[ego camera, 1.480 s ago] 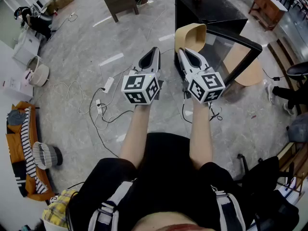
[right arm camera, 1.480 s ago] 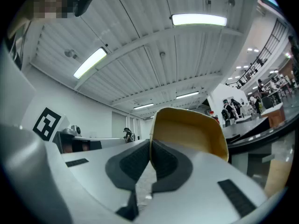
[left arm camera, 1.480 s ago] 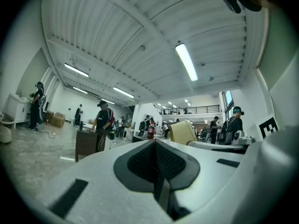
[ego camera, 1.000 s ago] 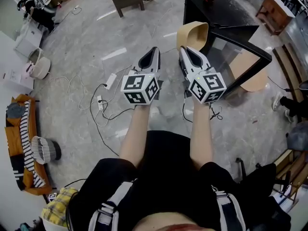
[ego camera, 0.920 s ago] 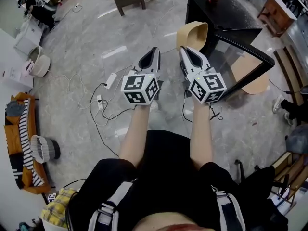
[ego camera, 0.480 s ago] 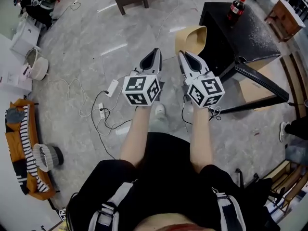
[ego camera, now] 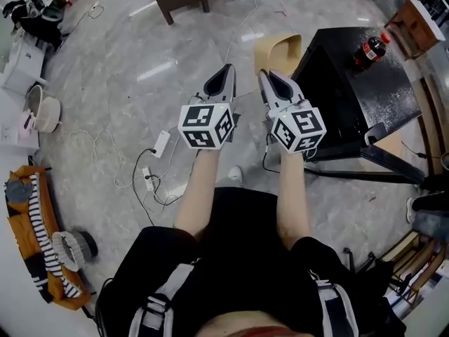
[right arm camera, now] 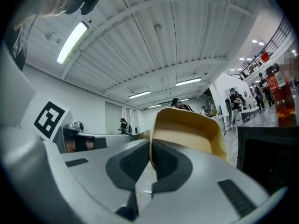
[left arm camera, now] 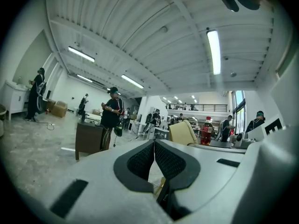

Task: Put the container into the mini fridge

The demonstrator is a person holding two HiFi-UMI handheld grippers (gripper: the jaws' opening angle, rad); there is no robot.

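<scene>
L gripper [ego camera: 227, 71] jaws pressed together, nothing betw. them. R gripper [ego camera: 266, 76] clamped on thin side wall of tan container [ego camera: 279, 48], held up over the floor. Just beyond, at right: black mini fridge [ego camera: 347, 97] w/ bottle [ego camera: 370, 48] on top.

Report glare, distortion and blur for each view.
Head view: fisheye bends the room's edges; bright reflections streak the floor. Left gripper view: round black vignette, ceiling light blown white, far people small and soft. Right gripper view: same vignette; container fairly sharp, bottle soft at the edge.
</scene>
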